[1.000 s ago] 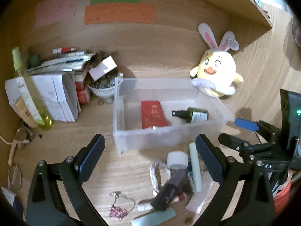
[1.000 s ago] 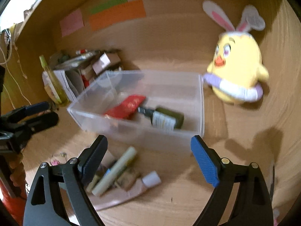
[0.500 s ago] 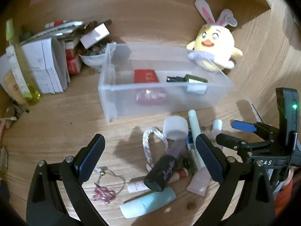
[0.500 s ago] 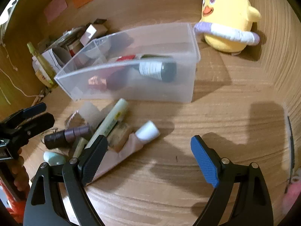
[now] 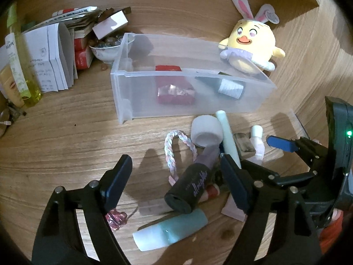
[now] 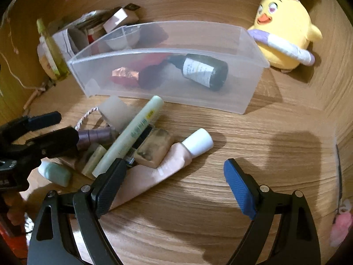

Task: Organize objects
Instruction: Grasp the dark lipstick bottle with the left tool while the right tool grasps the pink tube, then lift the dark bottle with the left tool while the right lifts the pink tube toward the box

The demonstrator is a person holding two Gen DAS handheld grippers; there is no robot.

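The left gripper (image 5: pixel 176 181) has its jaws apart, and they have just been closing a little; the dark tube (image 5: pixel 189 190) with purple script lies between the two fingers in the lower middle of the left wrist view, but the pads do not press on it. The right gripper (image 6: pixel 174 183) also stands wide apart and holds nothing; its left finger (image 6: pixel 108 187) lies over the end of the pink tube (image 6: pixel 167 165) with a white cap, and whether it touches the tube cannot be told. The things to organize lie in a loose pile on the wooden table (image 6: pixel 242 154), just in front of the clear plastic bin (image 5: pixel 253 95): a braided pastel band (image 5: pixel 171 152), a white roll (image 5: pixel 206 130), a long pale green tube (image 6: pixel 132 134), a beige block (image 6: pixel 154 146) and a mint tube (image 5: pixel 172 231) at the lower edge. Inside the bin there are a red packet (image 5: pixel 168 68) and a dark bottle (image 6: pixel 205 70) with a white label, lying on its side. A yellow plush chick (image 5: pixel 251 48) with rabbit ears sits behind the right end of the bin. Compared with one second ago, both views now look from lower and closer: the pile fills the middle of each frame, and the bin and the chick stand higher in the frame.
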